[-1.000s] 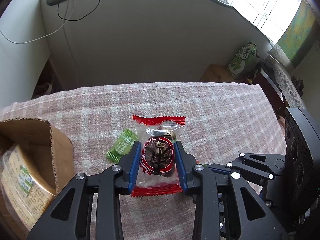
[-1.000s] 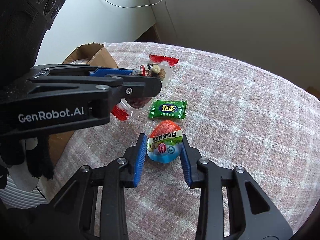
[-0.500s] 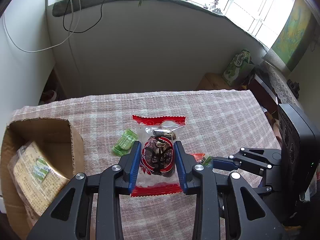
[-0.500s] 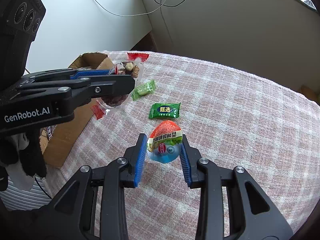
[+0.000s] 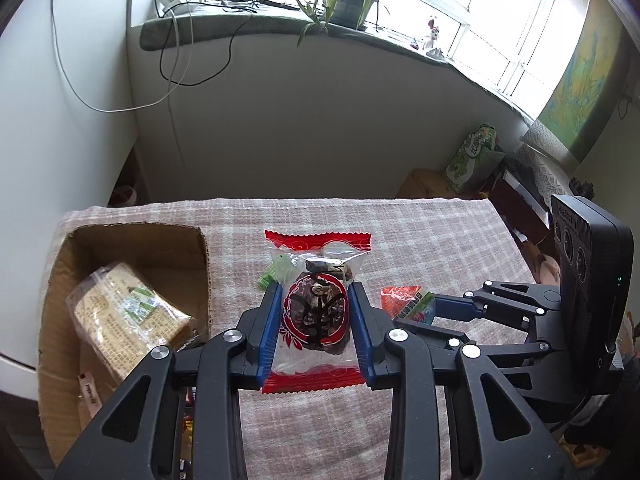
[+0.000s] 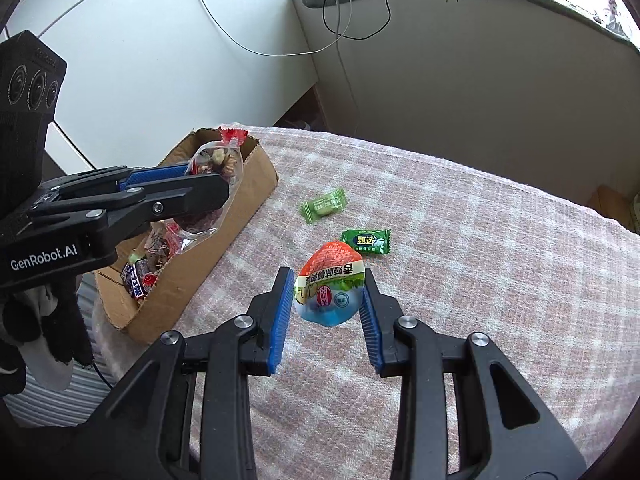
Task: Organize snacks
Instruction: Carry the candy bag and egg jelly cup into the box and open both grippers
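My left gripper [image 5: 316, 316] is shut on a clear, red-edged packet of dark nutty snack [image 5: 316, 312], held in the air. From the right wrist view that packet [image 6: 212, 184] hangs over the open cardboard box [image 6: 192, 276] at the table's left. My right gripper [image 6: 326, 304] is shut on an orange, white and blue pouch [image 6: 330, 288], lifted off the cloth; the same pouch [image 5: 406, 304] shows to the right in the left wrist view. Two green candies, one pale [image 6: 324, 205] and one dark [image 6: 366, 241], lie on the checked cloth.
The box [image 5: 120, 240] holds a wrapped tan cake [image 5: 128, 316] and several small snacks [image 6: 144, 272]. The checked pink cloth [image 6: 460, 240] covers the table, which ends near a white wall with cables. A gloved hand [image 6: 44, 328] holds the left gripper.
Both grippers rose with their snacks. The left one carried the red-edged packet leftward from above the green candies to above the box. The pale green candy came into the right wrist view.
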A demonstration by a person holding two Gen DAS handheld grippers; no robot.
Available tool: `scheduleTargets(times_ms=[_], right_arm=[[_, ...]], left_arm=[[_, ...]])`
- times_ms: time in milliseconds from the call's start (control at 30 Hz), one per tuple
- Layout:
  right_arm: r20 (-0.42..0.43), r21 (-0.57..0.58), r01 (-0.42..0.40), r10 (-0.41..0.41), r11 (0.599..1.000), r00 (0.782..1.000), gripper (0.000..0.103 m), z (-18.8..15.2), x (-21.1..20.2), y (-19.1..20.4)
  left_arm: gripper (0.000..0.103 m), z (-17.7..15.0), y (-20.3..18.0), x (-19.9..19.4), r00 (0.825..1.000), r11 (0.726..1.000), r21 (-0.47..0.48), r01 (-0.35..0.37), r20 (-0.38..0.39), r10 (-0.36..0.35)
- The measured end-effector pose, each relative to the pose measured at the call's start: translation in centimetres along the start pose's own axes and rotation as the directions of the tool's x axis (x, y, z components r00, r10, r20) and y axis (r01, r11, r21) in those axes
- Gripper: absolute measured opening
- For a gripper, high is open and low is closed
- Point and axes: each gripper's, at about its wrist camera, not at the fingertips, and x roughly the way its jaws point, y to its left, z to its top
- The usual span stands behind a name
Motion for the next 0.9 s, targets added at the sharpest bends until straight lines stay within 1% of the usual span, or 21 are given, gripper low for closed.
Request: scheduleTargets(times_ms=[100, 333, 567, 733, 900], right_arm=[[0.002, -0.028, -0.012, 0.012, 1.0, 1.0, 0.034, 0.6, -0.1, 1.8], [0.004, -0.09, -0.049, 0.05, 0.995, 0.999, 0.034, 1.7, 0.5, 5.7], [-0.006, -0.151, -0.092, 0.092, 0.984, 0.996, 0.034, 2.9, 1.6, 9.4], [-0.027, -0.195, -0.118, 0.114, 0.974, 0.993, 0.034, 3.4, 2.8, 11.9], [-0.065, -0.22, -0.144, 0.133, 0.965, 0.989, 0.034, 3.6, 4.6, 13.9]], left_arm=[[0.032, -0.9, 1.1, -1.2, 1.0, 1.0, -0.028, -0.009, 0.008, 0.01], [0.032, -3.4, 4.6, -3.9, 0.998, 0.992, -0.107, -0.064, 0.017, 0.066], [0.032, -5.7, 7.9, -5.9, 0.992, 0.976, -0.175, -0.126, 0.008, 0.13], [0.032, -7.1, 9.8, -6.8, 0.985, 0.96, -0.224, -0.167, -0.002, 0.171], [0.032, -8.2, 11.4, -6.8, 0.978, 0.945, -0.254, -0.206, -0.036, 0.203]])
